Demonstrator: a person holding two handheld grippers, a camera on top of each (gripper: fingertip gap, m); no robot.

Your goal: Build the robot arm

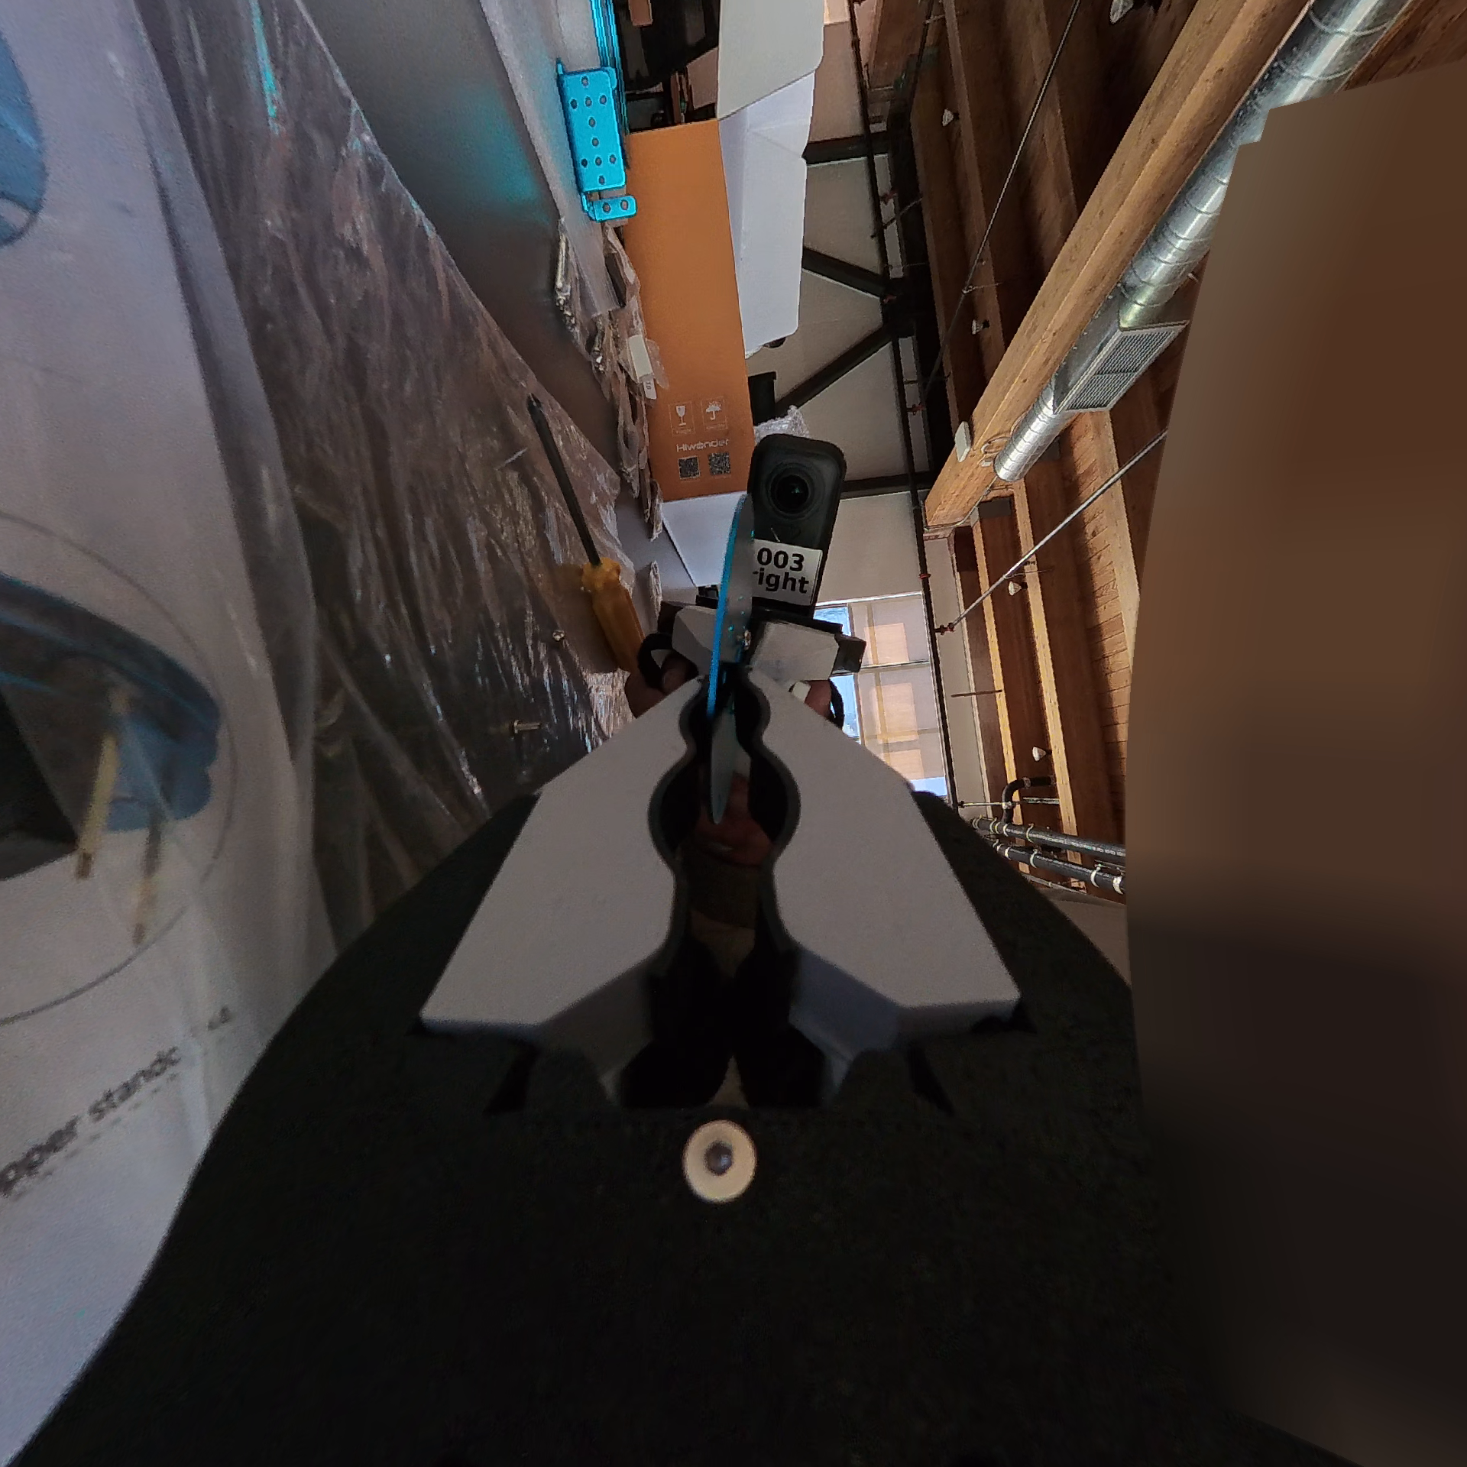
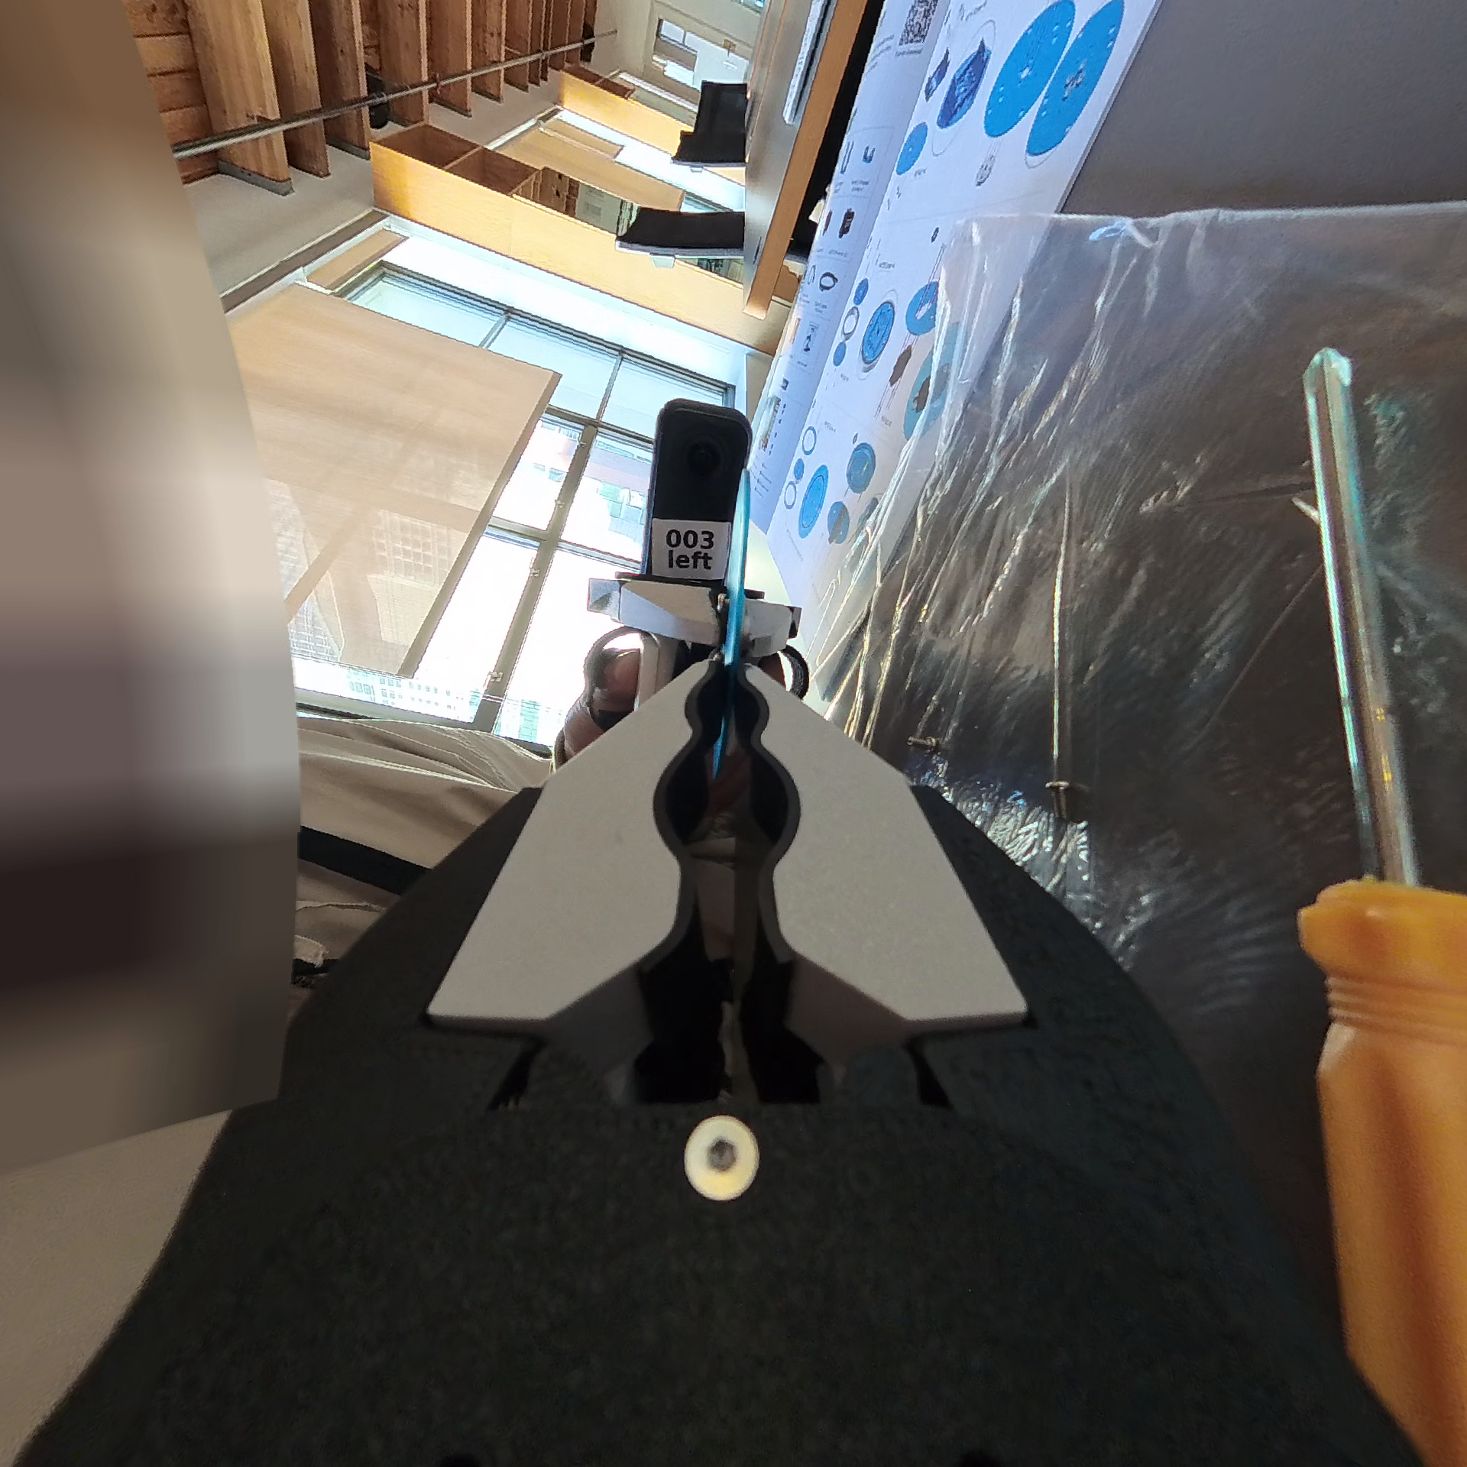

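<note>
A thin blue round plate, seen edge-on, is held between both grippers, which face each other tip to tip. In the left wrist view my left gripper (image 1: pixel 718 689) is shut on the plate's (image 1: pixel 734 587) near edge, and the right gripper's fingers (image 1: pixel 798 647) clamp its far edge under their camera. In the right wrist view my right gripper (image 2: pixel 726 673) is shut on the plate (image 2: pixel 740 548), with the left gripper's fingers (image 2: pixel 675 613) beyond it. A hand shows behind each far gripper.
A yellow-handled screwdriver (image 1: pixel 611 597) (image 2: pixel 1389 1111) lies on a crinkled clear plastic bag (image 1: pixel 397 413) (image 2: pixel 1111 516). A printed assembly sheet (image 1: pixel 103 635) (image 2: pixel 913 262), an orange box (image 1: pixel 691 302), a blue perforated bracket (image 1: pixel 591 143), small parts bags (image 1: pixel 623 333) and loose screws (image 1: pixel 524 724) (image 2: pixel 921 742) lie around.
</note>
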